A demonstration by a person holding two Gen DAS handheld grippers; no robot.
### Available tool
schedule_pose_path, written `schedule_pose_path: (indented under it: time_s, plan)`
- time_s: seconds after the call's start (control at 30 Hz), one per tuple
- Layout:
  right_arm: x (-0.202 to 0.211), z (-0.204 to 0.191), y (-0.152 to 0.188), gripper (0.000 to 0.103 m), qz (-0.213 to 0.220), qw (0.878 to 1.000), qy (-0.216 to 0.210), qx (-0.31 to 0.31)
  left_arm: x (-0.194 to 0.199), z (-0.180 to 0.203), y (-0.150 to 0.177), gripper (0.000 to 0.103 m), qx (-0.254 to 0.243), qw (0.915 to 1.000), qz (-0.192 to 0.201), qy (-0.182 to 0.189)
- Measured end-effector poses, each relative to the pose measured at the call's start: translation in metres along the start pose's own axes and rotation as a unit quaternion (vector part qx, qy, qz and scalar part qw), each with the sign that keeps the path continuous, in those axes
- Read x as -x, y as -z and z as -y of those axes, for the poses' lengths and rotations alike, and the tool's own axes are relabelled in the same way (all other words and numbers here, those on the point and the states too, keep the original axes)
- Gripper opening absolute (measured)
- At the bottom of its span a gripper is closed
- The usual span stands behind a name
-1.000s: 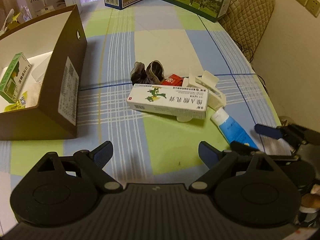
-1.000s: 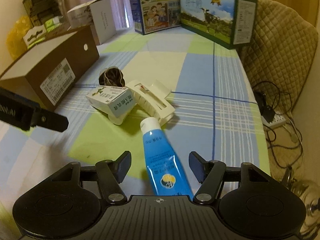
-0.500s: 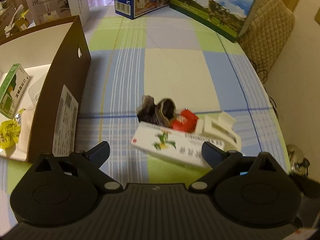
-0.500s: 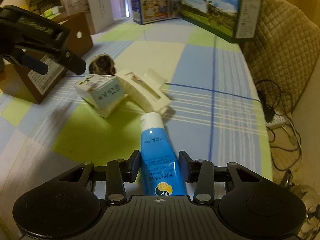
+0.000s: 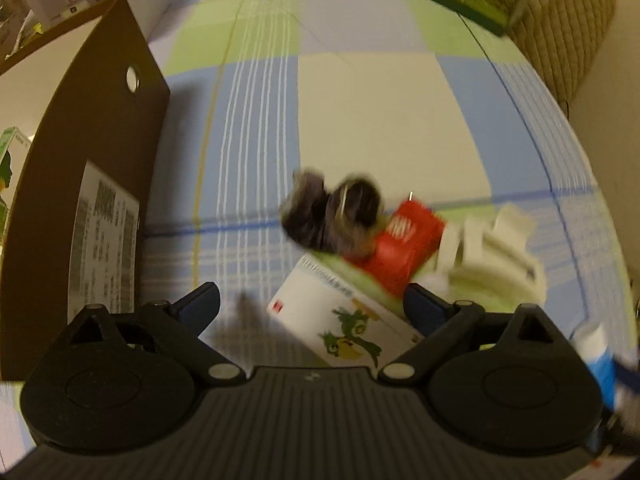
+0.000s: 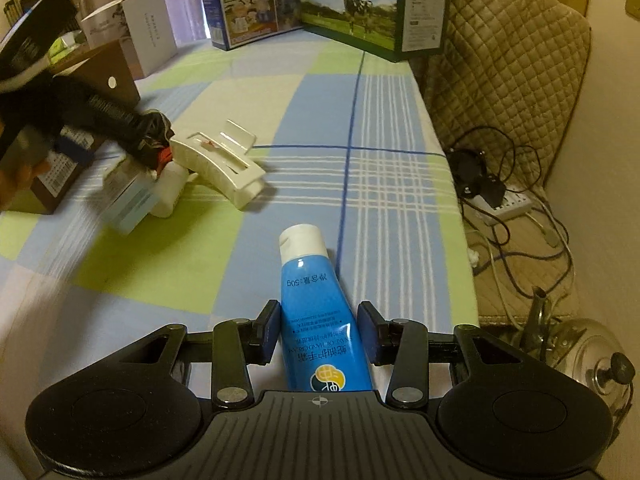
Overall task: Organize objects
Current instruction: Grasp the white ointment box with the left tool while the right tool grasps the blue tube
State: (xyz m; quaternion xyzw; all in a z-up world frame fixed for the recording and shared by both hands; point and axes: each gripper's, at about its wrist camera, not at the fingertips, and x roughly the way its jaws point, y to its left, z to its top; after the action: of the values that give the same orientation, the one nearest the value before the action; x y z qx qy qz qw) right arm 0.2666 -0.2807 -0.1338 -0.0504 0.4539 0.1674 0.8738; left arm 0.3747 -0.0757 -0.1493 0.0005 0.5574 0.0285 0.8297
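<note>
Right gripper (image 6: 317, 338) is clamped on the blue squeeze tube with the white cap (image 6: 316, 304), pads touching both sides of its lower body, cap pointing away over the tabletop (image 6: 384, 208). The tube sits near the tabletop's right edge; past that edge there is a quilted beige chair back (image 6: 504, 60), a power strip with tangled cables (image 6: 508, 204) on the floor and a steel kettle (image 6: 592, 356).

Left gripper (image 5: 312, 308) has its jaws spread wide with nothing gripped, over the near end of the white flat carton with the green bird print (image 5: 344, 328). Frame is motion-blurred there.

Clutter cluster mid-table: the carton, one dark brown scrunchie (image 5: 332, 212), one small red packet (image 5: 404, 248) touching the scrunchie, one large cream claw hair clip (image 6: 220, 164) just beside them. Four items, packed tight, little gap between.

Open brown cardboard box with a shipping label (image 5: 104, 184) stands along the left, its wall near the cluster; a green packet shows inside at the frame edge. Free room: the wide patch of blue, green and cream plaid cloth between the cluster and the far edge.

Far edge lined with three upright cartons: one white (image 6: 140, 28), one blue printed (image 6: 252, 0), one green with a cow picture (image 6: 368, 8).
</note>
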Motion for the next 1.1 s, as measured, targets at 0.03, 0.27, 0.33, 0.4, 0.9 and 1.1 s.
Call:
schedule_pose_path:
  time_s: [0.03,0.27,0.33,0.4,0.9,1.1]
  plan:
    - [0.0,0.0,0.0,0.039,0.0,1.0,-0.001,-0.001,0.0,-0.003,0.007,0.096,-0.003,1.0,-0.002,-0.001]
    - [-0.001,-0.001,-0.001,0.039,-0.004,1.0,0.001,0.007,0.003,-0.027,0.049,0.083,-0.019,0.9998,-0.004,-0.001]
    - [-0.002,-0.001,-0.002,0.039,-0.005,1.0,0.0,0.009,0.006,-0.032,0.053,0.076,-0.016,0.9998,-0.001,0.012]
    - [-0.003,-0.001,-0.002,0.039,-0.005,1.0,0.0,0.011,0.007,-0.033,0.054,0.071,-0.021,0.9996,0.004,0.021]
    - [-0.01,-0.012,-0.003,0.037,0.014,0.999,0.025,0.029,0.019,-0.019,0.075,0.034,-0.067,0.997,0.022,0.033]
    - [-0.007,-0.029,0.002,0.037,0.008,0.999,0.006,0.048,0.027,-0.022,0.088,0.034,-0.06,0.9977,0.014,0.028]
